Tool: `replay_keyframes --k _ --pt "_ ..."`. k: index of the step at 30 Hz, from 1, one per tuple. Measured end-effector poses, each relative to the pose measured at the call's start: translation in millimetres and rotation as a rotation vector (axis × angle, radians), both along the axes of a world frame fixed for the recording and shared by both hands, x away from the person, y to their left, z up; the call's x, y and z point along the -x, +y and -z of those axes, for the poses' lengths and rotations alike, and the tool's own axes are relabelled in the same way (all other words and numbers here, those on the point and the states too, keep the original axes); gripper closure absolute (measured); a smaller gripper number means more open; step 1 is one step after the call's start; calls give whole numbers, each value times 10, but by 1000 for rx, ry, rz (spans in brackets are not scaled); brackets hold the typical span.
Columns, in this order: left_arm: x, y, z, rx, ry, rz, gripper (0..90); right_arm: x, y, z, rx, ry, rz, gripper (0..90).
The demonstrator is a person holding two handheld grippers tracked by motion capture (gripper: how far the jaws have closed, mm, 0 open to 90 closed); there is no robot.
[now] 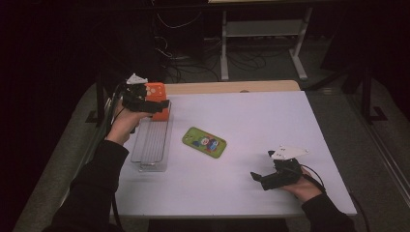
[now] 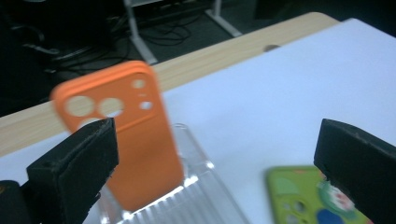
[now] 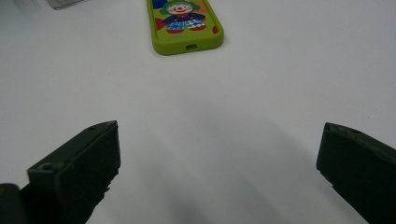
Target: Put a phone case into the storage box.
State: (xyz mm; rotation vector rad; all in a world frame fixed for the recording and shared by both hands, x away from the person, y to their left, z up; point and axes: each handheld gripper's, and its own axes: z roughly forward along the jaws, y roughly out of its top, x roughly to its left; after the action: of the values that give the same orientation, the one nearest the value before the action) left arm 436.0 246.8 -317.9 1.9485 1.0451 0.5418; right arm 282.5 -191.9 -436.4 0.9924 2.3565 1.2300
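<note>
An orange phone case [image 1: 157, 90] [image 2: 126, 140] stands upright, leaning slightly, in the far end of a clear ribbed rack [image 1: 152, 140] [image 2: 205, 205] at the table's left. My left gripper [image 1: 155, 105] [image 2: 215, 140] is open right by the case, jaws spread wide and gripping nothing. A green phone case with a clown picture [image 1: 204, 142] [image 2: 313, 196] [image 3: 184, 23] lies flat in the middle of the table. My right gripper [image 1: 258, 179] [image 3: 219, 140] is open low over the white surface at the front right, a short way from the green case.
The white table top [image 1: 251, 121] has a wooden strip [image 1: 232, 87] along its far edge. Beyond it stand a metal frame [image 1: 261, 29] and loose cables on the dark floor. A corner of the clear rack [image 3: 65, 3] shows in the right gripper view.
</note>
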Motion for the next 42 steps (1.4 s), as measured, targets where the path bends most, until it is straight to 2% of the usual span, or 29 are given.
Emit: replay_keyframes --k 4,9,13,15,16,19,23,24,25,26,28,30,34,37,40,42 --pt "147 -134 8 32 -5 70 0 -18 8 -6 -6 0 6 0" --pt "292 -306 36 35 -6 162 0 -19 0 -8 -10 5 9 0" --pt "416 -463 98 60 0 226 0 -21 5 -4 -7 3 4 0" --pt "441 -491 113 65 -1 236 0 -22 5 -3 -2 3 2 0" --pt "467 -516 128 70 -1 249 0 -17 10 -3 -5 16 4 0" --pt "549 -592 189 74 1 283 0 -31 8 -1 -3 4 2 0" --pt "675 -691 314 53 6 321 0 -36 15 -12 -4 4 8 0" --pt "713 -714 356 47 9 330 0 -45 18 -18 10 2 11 0" --pt "733 -729 383 56 10 337 0 -64 17 -20 14 -8 6 0" --pt "756 -741 415 57 14 351 0 -58 26 -25 7 15 16 0" --pt "801 -760 472 60 19 363 0 -83 29 -29 2 7 14 0" --pt "841 -756 509 49 25 376 0 -100 34 -36 0 18 15 0" --pt "989 -764 612 76 23 385 0 -146 39 -87 10 22 17 0" --pt "1070 -770 669 61 24 410 0 -182 51 -137 3 32 14 0" --pt "1129 -781 716 77 29 407 0 -221 76 -173 8 37 26 0" --pt "1144 -767 730 39 11 411 0 -256 96 -198 8 36 24 0"
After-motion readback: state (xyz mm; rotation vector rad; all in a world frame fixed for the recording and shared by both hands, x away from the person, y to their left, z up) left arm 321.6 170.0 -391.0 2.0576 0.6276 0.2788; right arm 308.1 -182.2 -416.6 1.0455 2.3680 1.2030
